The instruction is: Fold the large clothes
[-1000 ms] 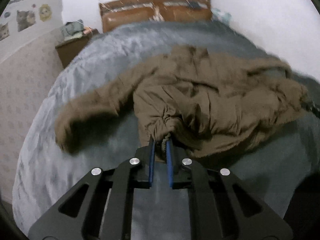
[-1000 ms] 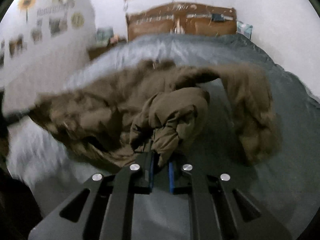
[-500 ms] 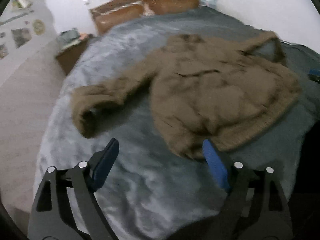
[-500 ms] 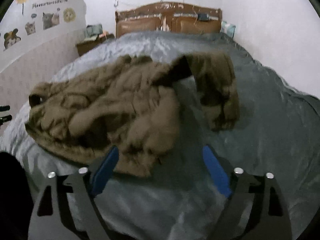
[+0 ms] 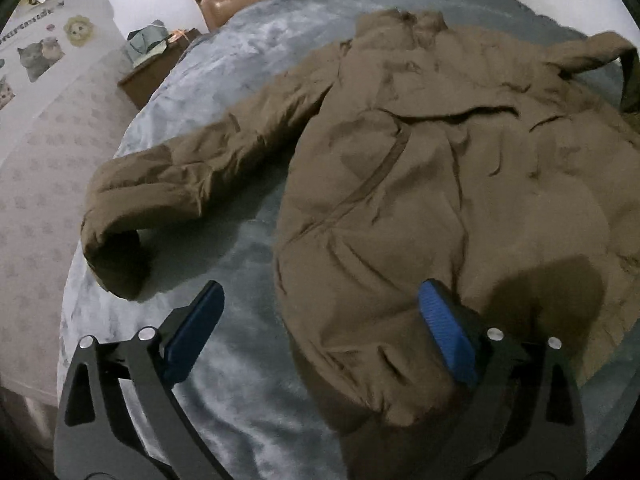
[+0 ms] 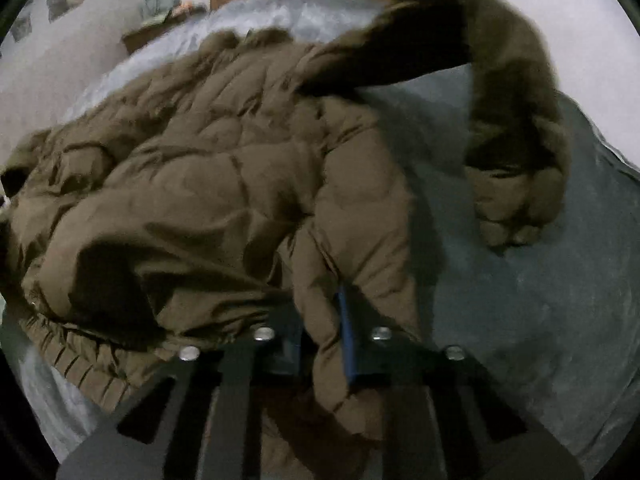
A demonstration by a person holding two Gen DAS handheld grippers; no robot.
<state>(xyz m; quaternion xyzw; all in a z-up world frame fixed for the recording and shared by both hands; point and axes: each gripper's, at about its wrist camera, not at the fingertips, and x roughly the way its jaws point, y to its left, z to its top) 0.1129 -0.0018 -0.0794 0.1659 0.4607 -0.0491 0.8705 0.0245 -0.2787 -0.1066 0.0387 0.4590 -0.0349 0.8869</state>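
A brown padded jacket (image 5: 420, 168) lies spread on the grey bed (image 5: 240, 52), one sleeve (image 5: 172, 176) stretched out toward the bed's left edge. The left tool (image 5: 320, 332) hangs over the jacket's hem with its blue fingers (image 5: 448, 332) spread wide, holding nothing. The right tool (image 6: 320, 344) is clamped tight on a fold of the jacket's (image 6: 224, 168) edge, and the other sleeve (image 6: 516, 120) arcs up off the bed.
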